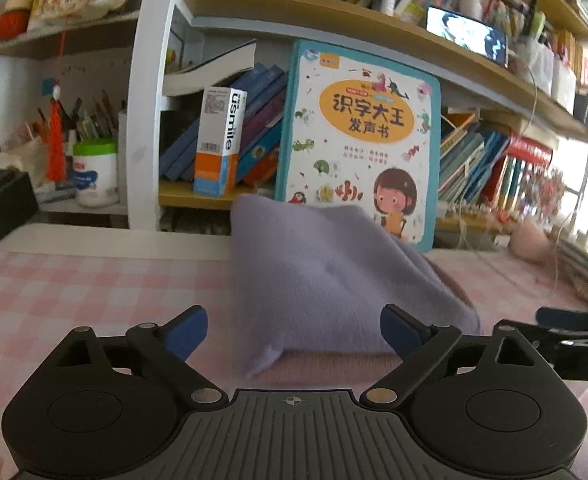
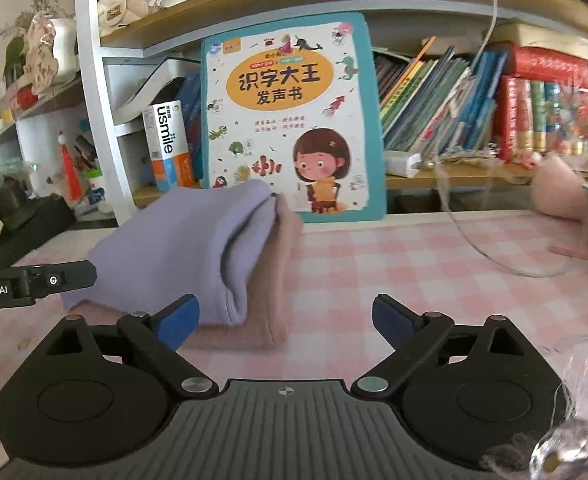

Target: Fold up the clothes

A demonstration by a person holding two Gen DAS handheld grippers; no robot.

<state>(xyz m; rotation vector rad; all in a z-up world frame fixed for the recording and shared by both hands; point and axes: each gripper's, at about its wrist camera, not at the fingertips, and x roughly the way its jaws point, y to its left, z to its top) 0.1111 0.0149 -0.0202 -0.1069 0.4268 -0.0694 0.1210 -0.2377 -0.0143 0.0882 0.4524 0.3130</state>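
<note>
Left tongs (image 1: 294,334): jaws wide, nothing between the pads, lilac cloth just beyond at 12 o'clock. Right tongs (image 2: 285,320): jaws wide and empty, the pile at 10 to 11 o'clock off the left pad. Lilac cloth (image 2: 182,248): folded, lying on top of a folded pink cloth (image 2: 270,280), both on the pink-checked worktop (image 2: 394,272); the near corner of the lilac piece puffs up and overhangs. Risk, judged: either blue pad could catch that loose corner when moving and drag the top layer open or slide it off the pink one. Clear cable (image 2: 466,236): looped at 2 o'clock of the right tongs, liable to snag. Picture book (image 1: 358,140): upright behind the pile, leaning on the bookshelf (image 1: 334,12); a push on the pile could tip it.
</note>
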